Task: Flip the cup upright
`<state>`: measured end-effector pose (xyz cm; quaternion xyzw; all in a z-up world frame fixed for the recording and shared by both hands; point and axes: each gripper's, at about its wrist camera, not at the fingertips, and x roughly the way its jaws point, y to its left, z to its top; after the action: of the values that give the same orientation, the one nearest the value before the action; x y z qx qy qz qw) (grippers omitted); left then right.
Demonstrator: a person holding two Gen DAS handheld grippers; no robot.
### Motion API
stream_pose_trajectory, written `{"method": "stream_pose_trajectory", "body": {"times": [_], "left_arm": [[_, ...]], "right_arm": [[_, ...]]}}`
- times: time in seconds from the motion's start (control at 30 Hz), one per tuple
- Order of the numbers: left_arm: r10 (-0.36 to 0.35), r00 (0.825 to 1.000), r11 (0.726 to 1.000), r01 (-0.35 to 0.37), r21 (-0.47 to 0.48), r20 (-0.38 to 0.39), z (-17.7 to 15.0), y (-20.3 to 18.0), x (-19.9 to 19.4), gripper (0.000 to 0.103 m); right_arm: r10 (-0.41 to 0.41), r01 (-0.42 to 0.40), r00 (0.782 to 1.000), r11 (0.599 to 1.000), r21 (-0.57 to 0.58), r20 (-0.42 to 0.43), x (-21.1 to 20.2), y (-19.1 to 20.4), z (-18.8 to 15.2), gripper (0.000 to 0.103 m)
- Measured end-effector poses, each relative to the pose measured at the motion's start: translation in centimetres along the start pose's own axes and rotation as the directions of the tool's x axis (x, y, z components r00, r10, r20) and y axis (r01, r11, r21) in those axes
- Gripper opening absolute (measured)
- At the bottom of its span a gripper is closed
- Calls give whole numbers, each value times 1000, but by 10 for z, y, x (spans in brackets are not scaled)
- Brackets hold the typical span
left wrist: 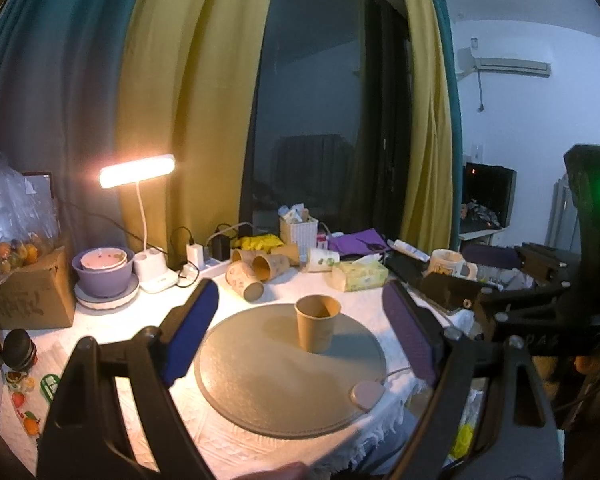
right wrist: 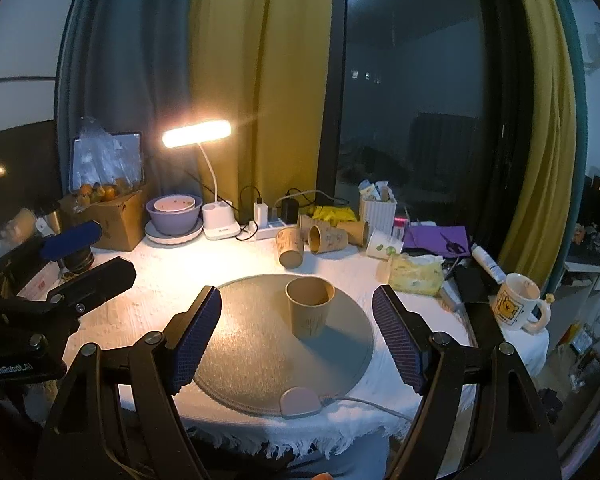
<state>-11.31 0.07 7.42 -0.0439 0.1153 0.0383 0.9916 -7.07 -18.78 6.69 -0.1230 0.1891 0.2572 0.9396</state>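
A brown paper cup [left wrist: 317,322] stands upright, mouth up, on a round grey mat [left wrist: 260,376] on the white tablecloth. It also shows in the right wrist view [right wrist: 309,307] on the same mat [right wrist: 260,360]. My left gripper [left wrist: 304,332] is open and empty, held back from the cup with its fingers either side of it in view. My right gripper [right wrist: 298,332] is open and empty, also short of the cup. The left gripper's body shows at the left of the right wrist view [right wrist: 40,280].
Several paper cups [right wrist: 320,238] lie on their sides behind the mat. A lit desk lamp [right wrist: 198,134], purple bowls [right wrist: 174,210], a cardboard box [right wrist: 112,216], a power strip, a tissue pack [right wrist: 414,274] and a mug [right wrist: 518,306] crowd the table's back and right.
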Motion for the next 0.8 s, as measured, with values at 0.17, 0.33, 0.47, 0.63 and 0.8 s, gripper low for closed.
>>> {"method": "stream_pose_trajectory", "body": {"times": [0.17, 0.33, 0.47, 0.63, 0.8], "left_arm": [[1, 1000, 1000, -1, 9, 20, 3, 0, -8, 85], [9, 999, 1000, -9, 3, 31, 4, 2, -12, 85], [13, 1000, 1000, -13, -10, 23, 3, 4, -11, 85], [15, 1000, 1000, -14, -8, 25, 4, 4, -12, 85], [16, 1000, 1000, -15, -7, 27, 4, 4, -12, 85]], "right_arm": [[-2, 2, 1000, 1000, -10, 17, -6, 3, 3, 81], [-4, 5, 999, 1000, -17, 31, -11, 5, 6, 81], [-4, 5, 999, 1000, -18, 31, -12, 5, 6, 81], [-5, 6, 1000, 1000, -17, 30, -12, 7, 6, 81], [-3, 4, 1000, 1000, -18, 28, -13, 8, 6, 81]]}}
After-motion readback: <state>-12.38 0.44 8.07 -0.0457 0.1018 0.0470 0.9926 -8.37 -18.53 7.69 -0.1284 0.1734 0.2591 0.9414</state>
